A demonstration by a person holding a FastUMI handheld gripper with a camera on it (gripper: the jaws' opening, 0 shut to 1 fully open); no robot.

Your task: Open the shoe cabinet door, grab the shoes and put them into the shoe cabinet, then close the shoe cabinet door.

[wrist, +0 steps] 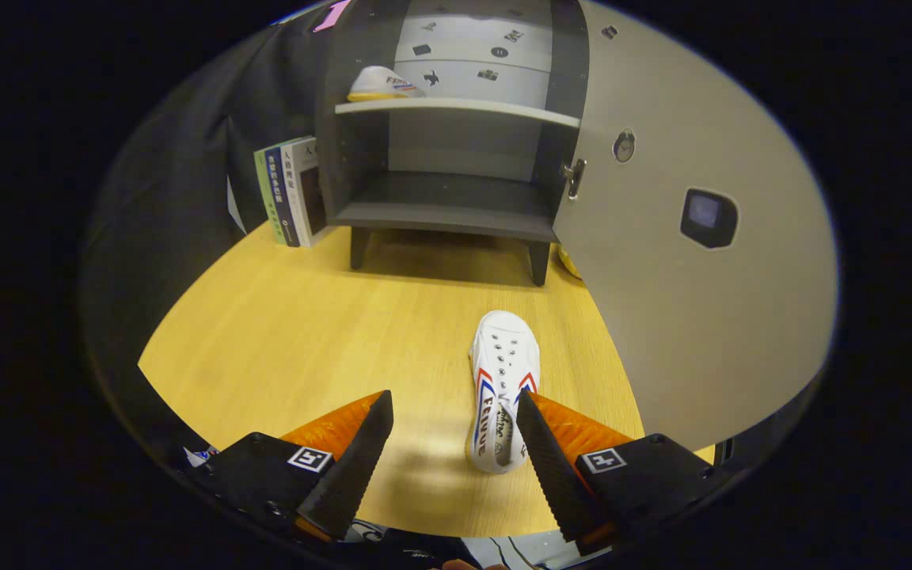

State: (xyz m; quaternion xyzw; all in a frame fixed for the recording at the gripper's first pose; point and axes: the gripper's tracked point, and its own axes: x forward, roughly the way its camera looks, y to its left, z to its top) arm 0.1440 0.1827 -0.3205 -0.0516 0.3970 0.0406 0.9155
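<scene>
With the cabinet door [685, 261] open and one sneaker [383, 84] shelved, I held the tongs [454, 412] spread over the second sneaker [501, 388] on the desk [305, 332], needing to centre and pinch it.

Smooth pale wood-grain tabletop [282, 332]; matt grey cabinet [456, 210] boards; white canvas shoe [503, 372]; the spread tongs' [454, 431] ribbed pads [361, 451].

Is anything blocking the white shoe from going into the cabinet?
Nothing visible. The shoe lies on bare table between the open hand-held gripper fingers; the door is swung open, and the lower shelf straight beyond is free.
</scene>
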